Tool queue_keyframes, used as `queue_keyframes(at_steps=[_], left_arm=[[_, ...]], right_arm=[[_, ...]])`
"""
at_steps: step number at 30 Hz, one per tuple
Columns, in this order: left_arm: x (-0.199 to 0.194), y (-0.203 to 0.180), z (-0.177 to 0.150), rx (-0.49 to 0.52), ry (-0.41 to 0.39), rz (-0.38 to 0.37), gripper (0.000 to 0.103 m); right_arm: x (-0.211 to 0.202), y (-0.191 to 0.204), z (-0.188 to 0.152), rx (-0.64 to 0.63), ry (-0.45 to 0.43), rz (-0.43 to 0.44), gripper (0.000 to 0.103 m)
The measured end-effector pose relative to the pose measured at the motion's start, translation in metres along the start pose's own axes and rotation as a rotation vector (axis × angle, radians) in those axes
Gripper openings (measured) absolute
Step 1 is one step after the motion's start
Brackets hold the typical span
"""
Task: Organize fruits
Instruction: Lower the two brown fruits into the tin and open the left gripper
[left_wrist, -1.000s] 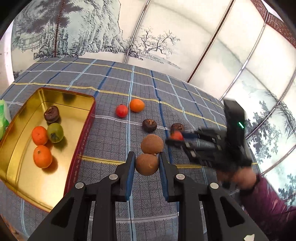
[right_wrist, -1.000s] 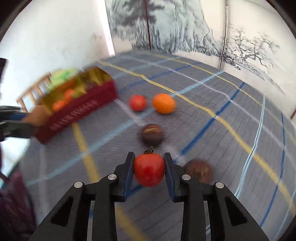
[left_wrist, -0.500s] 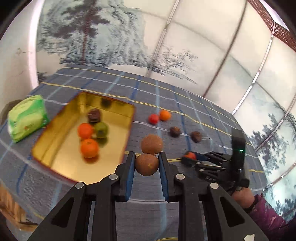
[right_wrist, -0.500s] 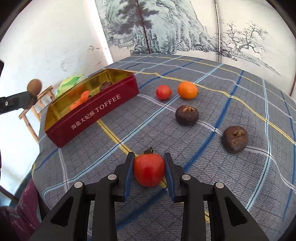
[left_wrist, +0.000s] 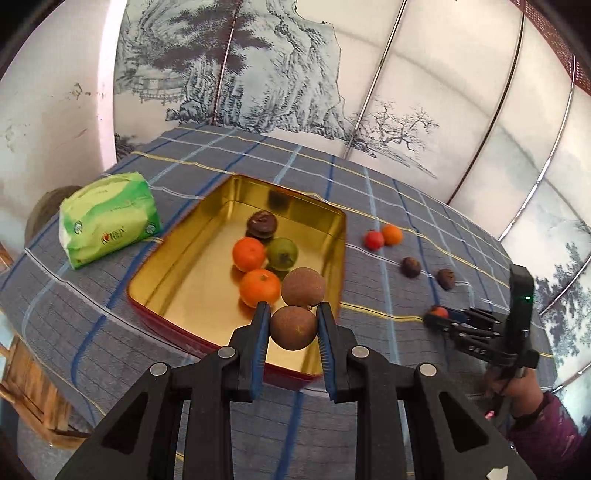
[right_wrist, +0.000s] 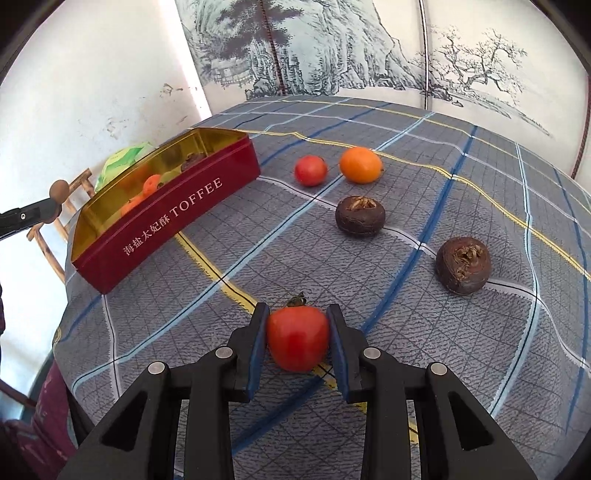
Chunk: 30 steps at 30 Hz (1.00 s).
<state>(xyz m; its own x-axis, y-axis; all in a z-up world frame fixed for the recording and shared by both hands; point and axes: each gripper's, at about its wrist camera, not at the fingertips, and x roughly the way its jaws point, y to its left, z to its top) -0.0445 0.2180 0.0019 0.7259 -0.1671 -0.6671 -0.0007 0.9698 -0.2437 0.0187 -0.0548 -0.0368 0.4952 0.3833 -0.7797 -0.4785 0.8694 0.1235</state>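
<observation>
Left claw (left_wrist: 291, 326) grips a brown fruit (left_wrist: 293, 328) over the fruit-filled tin (left_wrist: 147, 284).

Gold-lined red tin (left_wrist: 334, 236), blue plaid tablecloth (left_wrist: 369, 192)

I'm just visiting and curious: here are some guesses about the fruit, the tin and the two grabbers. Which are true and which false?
1. The left gripper holds a brown round fruit. True.
2. The right gripper is empty. False: it is shut on a red tomato.
3. The toffee tin is empty. False: it holds two oranges, a green fruit and a dark one.
4. Two dark brown fruits lie on the tablecloth. True.
</observation>
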Motion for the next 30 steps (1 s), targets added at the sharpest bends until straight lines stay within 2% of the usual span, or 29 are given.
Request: queue_keyframes(at_steps=[7,28,30], left_arm=[[0.016,0.019,0.008,0.016,-0.006,0.080,0.022],[0.057,0.036,0.020,0.068,0.005,0.167,0.022],[0.057,0.035,0.020,0.076,0.004,0.176,0.025]], right_arm=[[0.000,-0.005,0.000,0.029,-0.004,0.005,0.032],[0.000,-0.004,0.000,0.022,-0.002,-0.006,0.033],[0.000,-0.004,0.000,0.021,-0.002,-0.007,0.033]])
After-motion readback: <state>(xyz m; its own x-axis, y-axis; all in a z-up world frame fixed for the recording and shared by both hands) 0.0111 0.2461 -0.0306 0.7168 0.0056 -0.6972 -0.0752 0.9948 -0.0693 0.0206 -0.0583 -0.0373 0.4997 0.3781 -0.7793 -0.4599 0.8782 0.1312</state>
